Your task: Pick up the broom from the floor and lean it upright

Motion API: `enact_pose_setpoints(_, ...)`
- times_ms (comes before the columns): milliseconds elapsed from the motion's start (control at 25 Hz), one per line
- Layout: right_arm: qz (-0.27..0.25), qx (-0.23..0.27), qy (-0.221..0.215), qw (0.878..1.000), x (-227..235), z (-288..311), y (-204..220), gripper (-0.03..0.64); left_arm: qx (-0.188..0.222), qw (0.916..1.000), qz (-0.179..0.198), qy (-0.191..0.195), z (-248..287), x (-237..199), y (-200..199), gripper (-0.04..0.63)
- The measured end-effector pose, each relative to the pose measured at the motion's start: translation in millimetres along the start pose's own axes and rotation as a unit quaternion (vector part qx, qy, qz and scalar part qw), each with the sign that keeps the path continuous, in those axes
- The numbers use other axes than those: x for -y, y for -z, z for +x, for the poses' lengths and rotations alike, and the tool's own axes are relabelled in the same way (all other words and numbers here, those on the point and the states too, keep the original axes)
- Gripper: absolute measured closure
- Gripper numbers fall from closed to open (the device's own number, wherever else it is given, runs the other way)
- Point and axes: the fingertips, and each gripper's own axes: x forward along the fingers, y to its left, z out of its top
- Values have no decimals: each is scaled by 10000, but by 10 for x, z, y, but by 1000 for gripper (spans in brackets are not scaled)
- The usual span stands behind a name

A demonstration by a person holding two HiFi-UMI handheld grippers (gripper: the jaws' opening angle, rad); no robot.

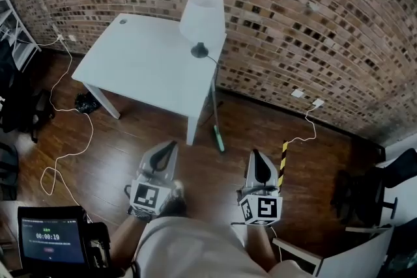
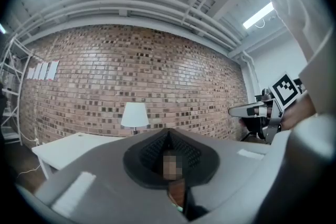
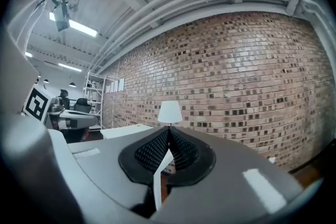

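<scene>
The broom (image 1: 214, 101) is a thin grey pole with a green head (image 1: 219, 139) on the wooden floor; it stands nearly upright against the near right corner of the white table (image 1: 140, 65). Both grippers hang well short of it, over the floor close to the person's body. My left gripper (image 1: 172, 146) is shut and empty, to the left of the broom head. Right of the head, my right gripper (image 1: 255, 155) is also shut with nothing held. In both gripper views the jaws (image 2: 169, 134) (image 3: 169, 131) meet tip to tip and point level at the brick wall.
A white lamp (image 1: 202, 19) stands on the table's right end. A yellow-black striped bar (image 1: 283, 163) lies by the right gripper. White cables (image 1: 68, 140) loop over the floor at left. Dark chairs (image 1: 365, 195) stand at right, and a timer screen (image 1: 51, 237) sits at bottom left.
</scene>
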Motion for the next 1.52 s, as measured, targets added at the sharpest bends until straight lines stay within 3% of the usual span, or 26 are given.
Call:
enact_pose_setpoints(480,340,-247,-496,9979,387,-1979,372,604,-53,9986,-246,-465,-1179,1695,190,594)
enact_pose_setpoints(680,122,-572,-499,9970,489,-2533,479,604,-237,9980,6,-588,-1540,2142,172,594)
enact_pose_setpoints(800,163,-459,-445,9978,565,-2670,441,604,-236,9978,130,-600,-1676,2269,174,594)
enact_pose_setpoints(960,101,-429,-728,9964,454,-2712,390,604,-217,9980,157,-573,-1782,2312,107,595)
enact_pose_setpoints(1520,-51,-355,-642,9973,-5,-2491,270,604,-329,9969,298,-642,-1844,1848,78,594)
